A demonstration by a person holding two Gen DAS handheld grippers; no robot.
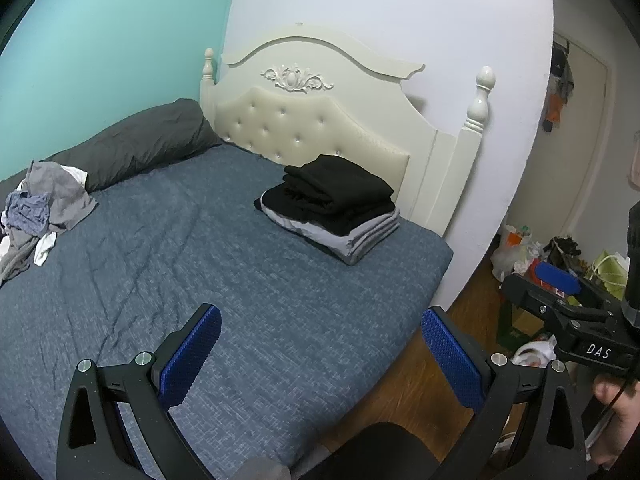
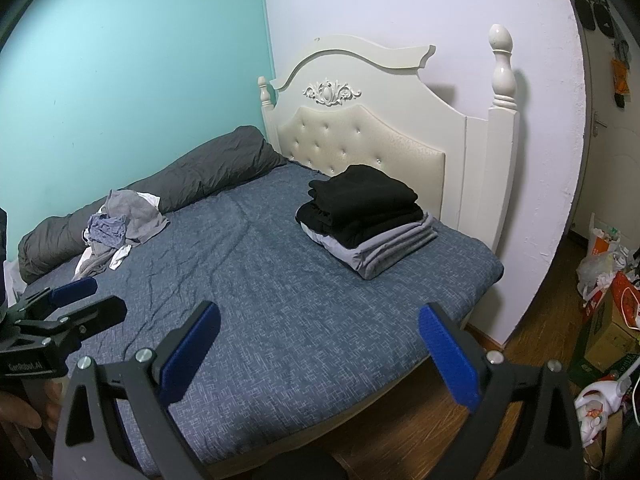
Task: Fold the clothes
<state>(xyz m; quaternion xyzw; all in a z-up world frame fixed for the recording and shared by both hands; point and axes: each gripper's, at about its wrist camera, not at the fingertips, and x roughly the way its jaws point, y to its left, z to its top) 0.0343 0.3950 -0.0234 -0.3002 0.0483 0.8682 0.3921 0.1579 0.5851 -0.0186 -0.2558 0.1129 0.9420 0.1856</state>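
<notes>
A neat stack of folded clothes (image 1: pixel 332 208) (image 2: pixel 368 216), black on top of grey and white, sits on the blue bedcover (image 1: pixel 200 248) (image 2: pixel 260 280) near the headboard. A crumpled pile of grey, lilac and white clothes (image 1: pixel 44 208) (image 2: pixel 120 228) lies at the bed's far left. My left gripper (image 1: pixel 324 344) hovers open over the bed's near edge, holding nothing; it also shows at the left of the right wrist view (image 2: pixel 100 300). My right gripper (image 2: pixel 320 344) is open and empty above the bed's near corner, and shows at the right of the left wrist view (image 1: pixel 532 280).
A rolled dark grey duvet (image 1: pixel 140 140) (image 2: pixel 200 176) lies along the teal wall. The cream headboard (image 1: pixel 312 120) (image 2: pixel 360 132) stands behind the stack. Bags and boxes (image 1: pixel 528 252) (image 2: pixel 608 304) clutter the wooden floor at the right, by a door (image 1: pixel 580 140).
</notes>
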